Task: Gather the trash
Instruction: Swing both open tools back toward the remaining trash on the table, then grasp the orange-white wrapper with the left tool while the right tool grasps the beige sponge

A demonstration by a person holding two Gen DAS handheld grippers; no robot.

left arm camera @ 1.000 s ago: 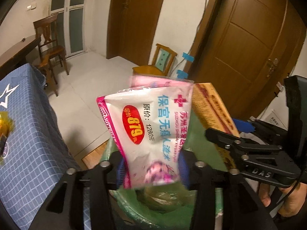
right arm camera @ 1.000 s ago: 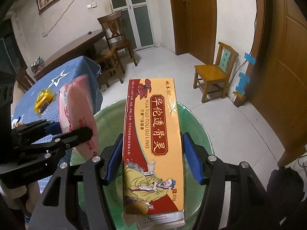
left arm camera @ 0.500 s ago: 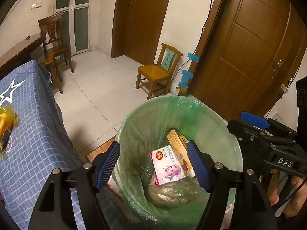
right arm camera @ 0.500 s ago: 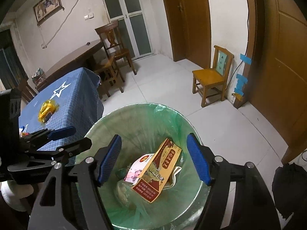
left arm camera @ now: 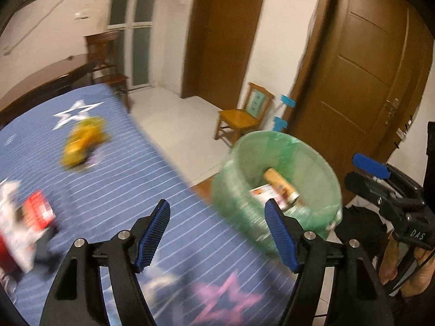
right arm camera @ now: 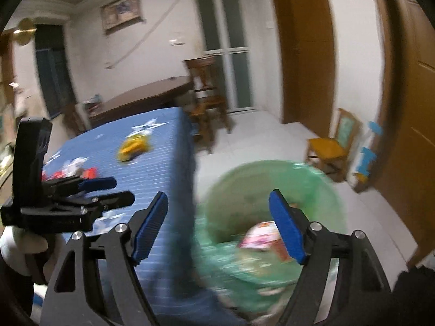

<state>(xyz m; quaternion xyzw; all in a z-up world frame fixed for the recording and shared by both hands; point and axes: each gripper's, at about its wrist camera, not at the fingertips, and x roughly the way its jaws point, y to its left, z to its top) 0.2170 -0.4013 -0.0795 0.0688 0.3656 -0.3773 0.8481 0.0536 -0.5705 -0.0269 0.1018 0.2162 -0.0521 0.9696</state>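
Observation:
My left gripper point(left arm camera: 216, 206) stands open and empty above the blue star-patterned tablecloth point(left arm camera: 122, 190). My right gripper point(right arm camera: 217, 198) holds nothing, and its jaws are opening, over the gap between table edge and bin. The green-lined bin point(left arm camera: 307, 163) holds a pink-and-white packet point(left arm camera: 267, 191) and an orange box point(left arm camera: 280, 183); the right wrist view shows the packet point(right arm camera: 261, 235) blurred. On the cloth lie a yellow wrapper point(left arm camera: 81, 142) and red-and-white packaging point(left arm camera: 35, 214). Each gripper appears in the other's view: the right gripper point(left arm camera: 359, 174) and the left gripper point(right arm camera: 123, 190).
A small wooden chair point(left arm camera: 244, 116) stands by the wall behind the bin, next to brown doors. A dark table with a tall chair point(right arm camera: 206, 87) sits beyond the blue table. A black bag point(left arm camera: 359, 228) lies on the floor right of the bin.
Both grippers let go over the bin: the packet and the box dropped into it. Both have since swung left, away from the bin and toward the blue table.

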